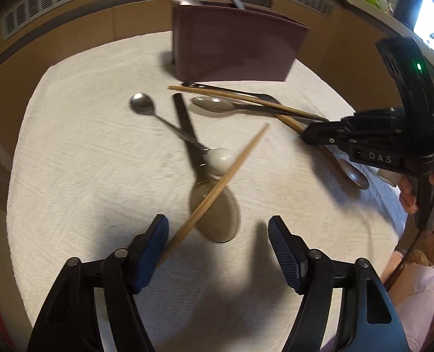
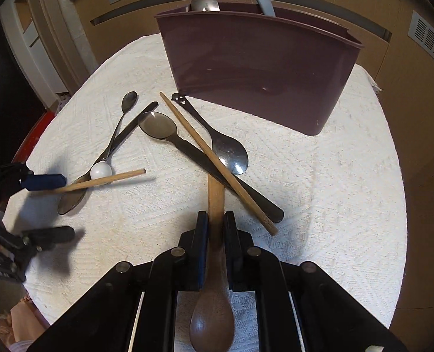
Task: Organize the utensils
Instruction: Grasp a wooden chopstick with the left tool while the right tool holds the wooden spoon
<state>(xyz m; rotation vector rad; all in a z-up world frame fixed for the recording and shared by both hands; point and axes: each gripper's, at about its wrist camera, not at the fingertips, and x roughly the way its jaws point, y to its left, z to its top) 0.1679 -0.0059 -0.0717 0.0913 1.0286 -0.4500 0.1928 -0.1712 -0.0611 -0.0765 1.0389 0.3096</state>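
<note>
Nearest you, your right gripper (image 2: 216,228) is clamped on the handle of the wooden spoon (image 2: 212,319), its bowl back under the fingers, the handle running forward toward the maroon caddy (image 2: 258,67). Your left gripper (image 1: 218,245) stands about half open, gripping nothing; one chopstick (image 1: 217,189) slants between the pads, its near end just beside the left pad (image 1: 154,252), contact unclear. That chopstick lies across a dark translucent spoon (image 1: 215,214) and a steel spoon with a white ball end (image 1: 170,126), on your side of the caddy. Closer to the caddy, a second chopstick (image 2: 217,164) crosses a black-handled spoon (image 2: 187,143) and a steel spoon (image 2: 227,149). All rest on the white cloth (image 2: 319,190). The caddy stands farthest, two utensil tops showing above its rim.
</note>
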